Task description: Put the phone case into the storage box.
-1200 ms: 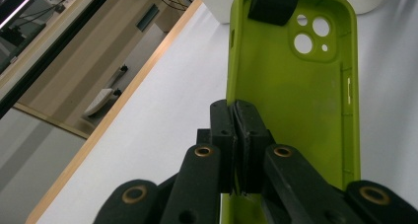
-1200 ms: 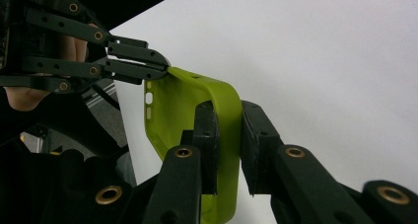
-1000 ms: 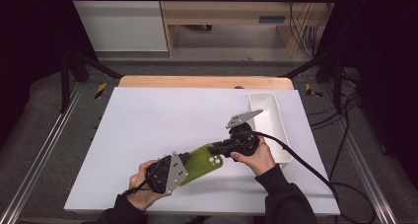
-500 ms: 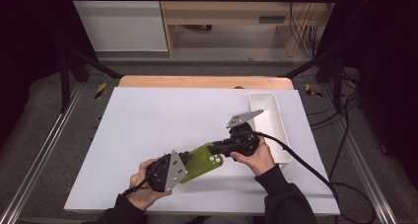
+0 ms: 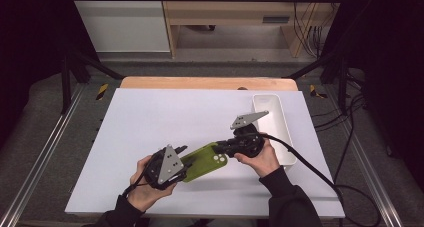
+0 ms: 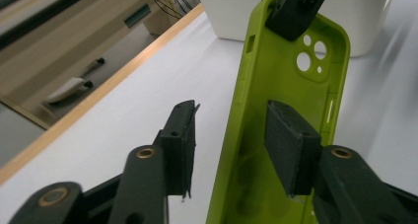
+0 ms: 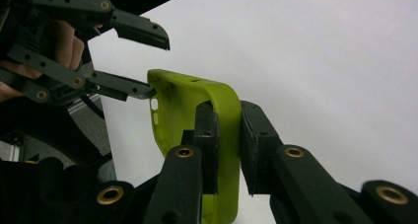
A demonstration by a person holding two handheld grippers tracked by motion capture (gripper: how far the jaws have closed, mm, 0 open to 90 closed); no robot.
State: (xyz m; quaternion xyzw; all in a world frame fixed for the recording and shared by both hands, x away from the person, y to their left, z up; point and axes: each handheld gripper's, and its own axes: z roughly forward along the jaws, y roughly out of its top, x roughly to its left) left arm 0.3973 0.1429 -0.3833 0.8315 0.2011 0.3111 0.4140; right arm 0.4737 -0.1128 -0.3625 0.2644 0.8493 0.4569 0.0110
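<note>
The right gripper (image 7: 227,145) has its jaws pinched on the rim of the green phone case (image 5: 204,161) at its camera-hole end. The left gripper (image 6: 229,145) has just been opening; its jaws straddle the case's side wall without pressing. This looks like a handover to the right. Next, draw the left away cleanly. The case, soft, matte and round-cornered, sits over the white bench (image 5: 150,117), near the white tray (image 5: 285,132).

Lime-green phone case (image 5: 204,160) with round camera cut-outs; black grippers, left (image 5: 181,150) and right (image 5: 223,147), each bearing a grey plate; white rectangular bin (image 5: 280,118); white table top (image 5: 165,117) edged in pale wood.
</note>
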